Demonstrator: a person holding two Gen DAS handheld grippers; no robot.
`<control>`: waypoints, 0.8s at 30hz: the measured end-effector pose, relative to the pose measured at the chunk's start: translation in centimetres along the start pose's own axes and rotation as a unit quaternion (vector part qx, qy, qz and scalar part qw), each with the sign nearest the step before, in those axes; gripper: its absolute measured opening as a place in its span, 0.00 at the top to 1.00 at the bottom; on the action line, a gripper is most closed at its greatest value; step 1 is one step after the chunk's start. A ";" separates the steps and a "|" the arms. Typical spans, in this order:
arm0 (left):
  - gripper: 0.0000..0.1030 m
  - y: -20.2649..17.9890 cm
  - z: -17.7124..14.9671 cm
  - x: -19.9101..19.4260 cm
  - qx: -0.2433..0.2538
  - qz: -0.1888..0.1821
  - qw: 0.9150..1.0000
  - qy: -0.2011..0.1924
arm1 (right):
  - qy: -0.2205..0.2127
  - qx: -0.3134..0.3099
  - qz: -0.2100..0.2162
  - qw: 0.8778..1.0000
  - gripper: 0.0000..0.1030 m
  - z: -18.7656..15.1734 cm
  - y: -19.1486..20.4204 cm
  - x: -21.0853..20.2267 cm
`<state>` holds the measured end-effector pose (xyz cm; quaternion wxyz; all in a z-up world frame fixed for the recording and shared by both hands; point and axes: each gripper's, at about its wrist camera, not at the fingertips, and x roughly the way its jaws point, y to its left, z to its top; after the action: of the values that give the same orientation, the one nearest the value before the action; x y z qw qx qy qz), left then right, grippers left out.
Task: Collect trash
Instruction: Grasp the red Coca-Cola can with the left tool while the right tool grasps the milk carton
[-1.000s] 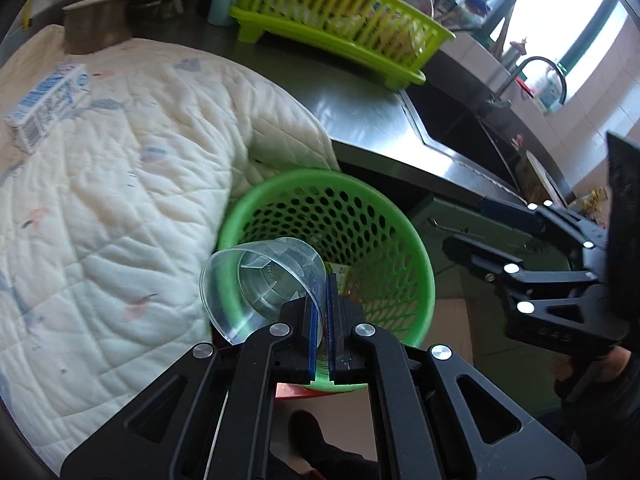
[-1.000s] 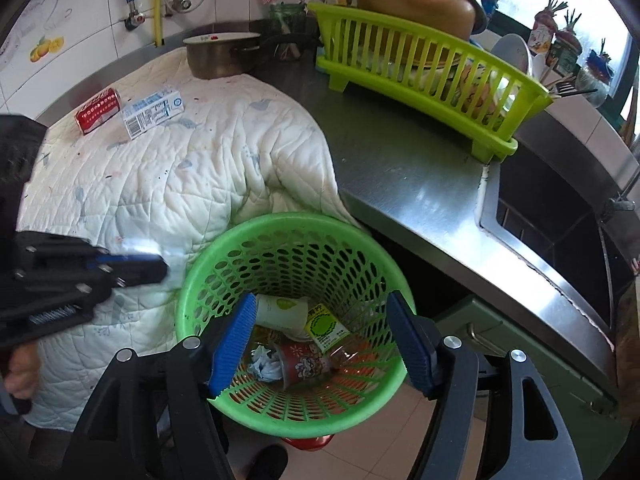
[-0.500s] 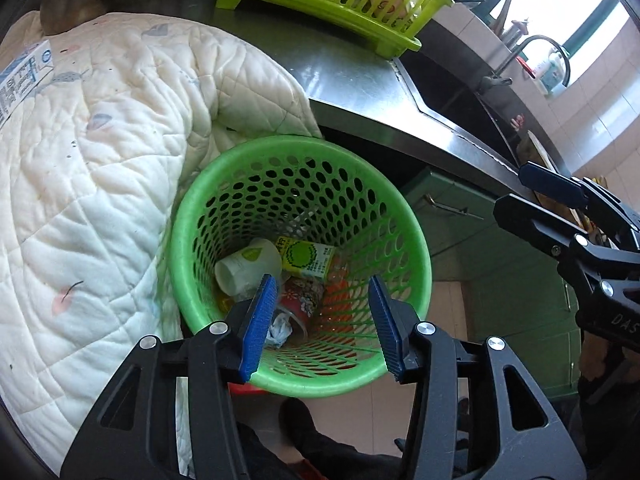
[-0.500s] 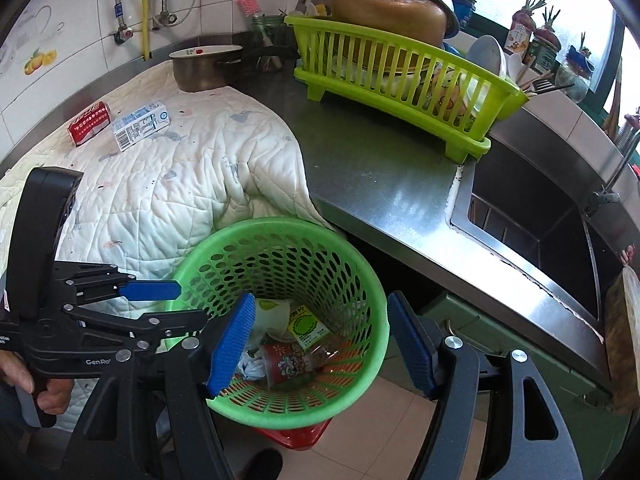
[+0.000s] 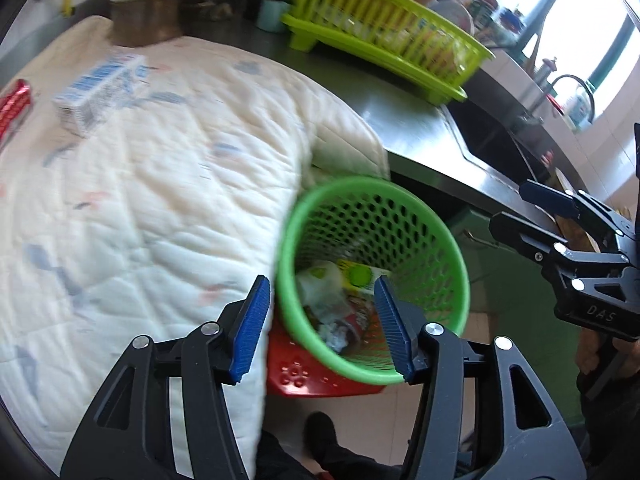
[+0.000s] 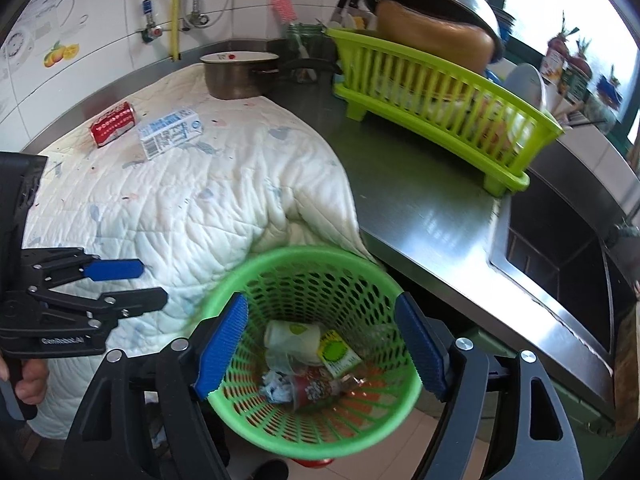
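Observation:
A green perforated basket (image 5: 432,248) (image 6: 376,280) stands on the floor below the counter edge, holding a white cup (image 6: 292,334), a green-labelled carton (image 6: 338,352), crumpled paper and a red wrapper. My left gripper (image 5: 322,326) is open and empty above the basket's near rim; it also shows in the right wrist view (image 6: 132,286). My right gripper (image 6: 320,350) is open and empty over the basket; it also shows in the left wrist view (image 5: 532,216). A red can (image 6: 114,123) and a blue-white carton (image 6: 170,133) lie on the white quilted cloth (image 6: 180,208).
A lime dish rack (image 6: 436,92) with bowls stands on the steel counter (image 6: 420,200). A metal pot (image 6: 236,74) sits at the back. A sink (image 6: 560,248) lies to the right. A red object (image 5: 304,372) sits under the basket.
My left gripper opened and dropped the clear plastic cup it held over the basket, then swung left and up toward the cloth. My right gripper stayed open and rose slightly.

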<state>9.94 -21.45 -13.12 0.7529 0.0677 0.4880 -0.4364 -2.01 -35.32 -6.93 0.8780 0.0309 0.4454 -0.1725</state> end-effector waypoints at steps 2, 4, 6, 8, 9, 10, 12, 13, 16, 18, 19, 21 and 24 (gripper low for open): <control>0.44 1.4 0.2 -1.1 -0.009 0.012 1.000 -0.009 | -0.001 -0.005 0.008 1.000 0.28 0.8 1.0 0.5; 0.40 2.6 0.4 -2.0 -0.017 0.025 0.999 -0.017 | -0.003 -0.010 0.016 1.000 0.27 1.7 2.2 1.0; 0.39 4.2 0.6 -3.2 -0.028 0.041 0.998 -0.028 | -0.004 -0.013 0.027 1.000 0.25 2.7 3.2 1.6; 0.37 6.0 0.8 -4.5 -0.039 0.060 0.997 -0.040 | -0.003 -0.018 0.039 0.999 0.25 3.8 4.5 2.2; 0.35 6.8 0.8 -5.0 -0.043 0.069 0.996 -0.046 | -0.004 -0.022 0.044 0.999 0.25 4.3 5.2 2.6; 0.33 7.7 0.9 -5.7 -0.050 0.078 0.994 -0.052 | -0.003 -0.027 0.050 0.998 0.25 5.0 6.1 3.0; 0.32 9.8 1.0 -7.1 -0.066 0.095 0.991 -0.065 | -0.003 -0.034 0.062 0.998 0.24 6.2 7.7 3.9; 0.31 10.8 1.1 -7.6 -0.074 0.103 0.989 -0.070 | -0.002 -0.037 0.068 0.997 0.23 6.9 8.6 4.4; 0.31 13.7 1.3 -9.2 -0.098 0.122 0.984 -0.085 | 0.003 -0.041 0.087 0.995 0.22 8.9 11.1 5.9; 0.31 15.8 1.2 -10.1 -0.115 0.133 0.980 -0.091 | 0.007 -0.044 0.096 0.994 0.22 10.3 12.6 6.8; 0.31 16.8 1.2 -10.5 -0.121 0.137 0.979 -0.092 | 0.009 -0.045 0.101 0.994 0.21 11.1 13.6 7.3; 0.31 18.5 1.1 -11.0 -0.132 0.147 0.976 -0.094 | 0.012 -0.044 0.110 0.993 0.19 12.3 15.0 8.1; 0.31 20.7 1.1 -11.7 -0.146 0.157 0.972 -0.096 | 0.022 -0.034 0.125 0.991 0.17 14.5 17.2 9.5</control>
<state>23.98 -2.51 -9.98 0.8570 -0.0098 0.4551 -0.2415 20.01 -24.81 -7.43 0.8832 0.0606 0.4627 -0.0458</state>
